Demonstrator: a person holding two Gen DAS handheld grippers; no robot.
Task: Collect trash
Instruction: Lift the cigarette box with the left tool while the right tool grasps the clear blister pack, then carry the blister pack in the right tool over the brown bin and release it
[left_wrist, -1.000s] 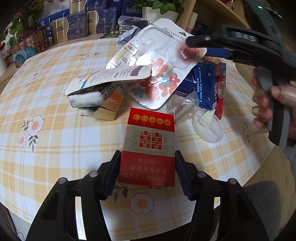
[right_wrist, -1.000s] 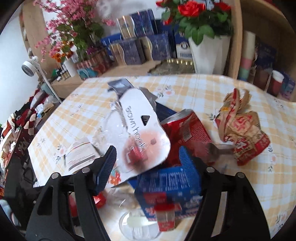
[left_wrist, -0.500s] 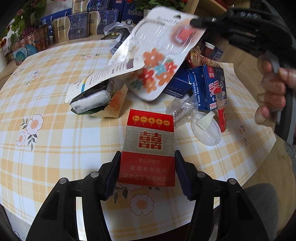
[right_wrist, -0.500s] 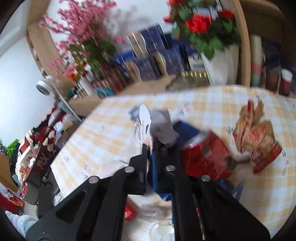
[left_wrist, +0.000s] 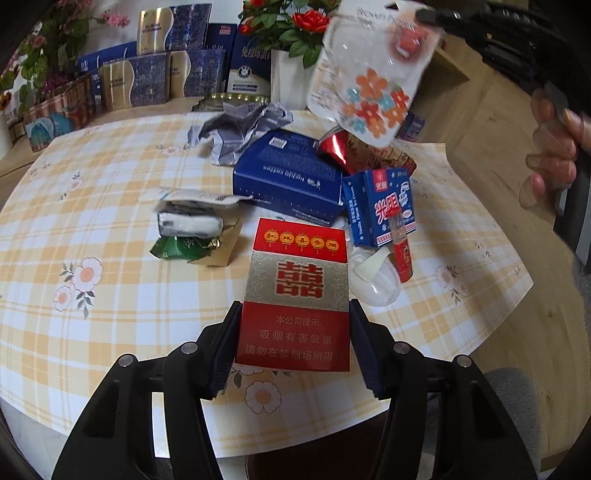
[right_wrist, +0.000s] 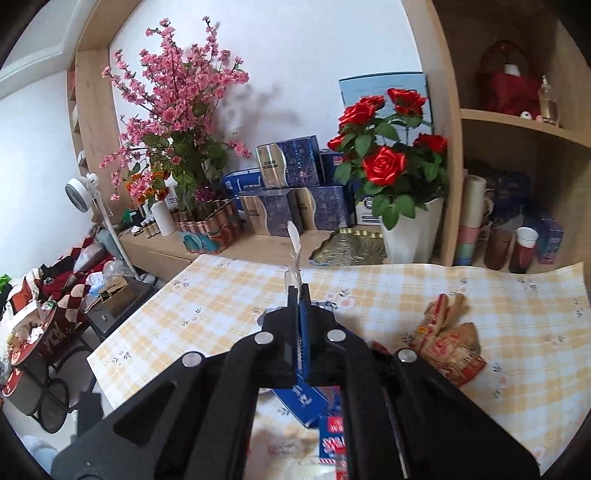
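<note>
The left tool (left_wrist: 295, 338) is clamped on the lower half of a red cigarette pack (left_wrist: 297, 291), which is held upright between its two pads above the bench (left_wrist: 110, 229). The right tool (right_wrist: 299, 291) is closed on a thin blister card (left_wrist: 369, 74), seen edge-on between its pressed pads in the right wrist view; in the left wrist view the card, printed with orange and blue flowers, is seen hanging in the air well above the pile, with the person's hand (left_wrist: 554, 147) on the handle at the right edge. Just beyond the red pack, a clear plastic lid (left_wrist: 376, 284) and a small red tube (left_wrist: 400, 243) are seen on the checked cloth, with a small blue carton (left_wrist: 376, 206) touching the tube. Behind these a larger blue box (left_wrist: 291, 177) is lying flat, with a crumpled grey paper (left_wrist: 240, 129) beyond it. To the left, a torn white wrapper (left_wrist: 192, 218) is resting on a green foil scrap (left_wrist: 181, 249). A crumpled red and tan bag (right_wrist: 450, 343) is lying apart on the far side.
</note>
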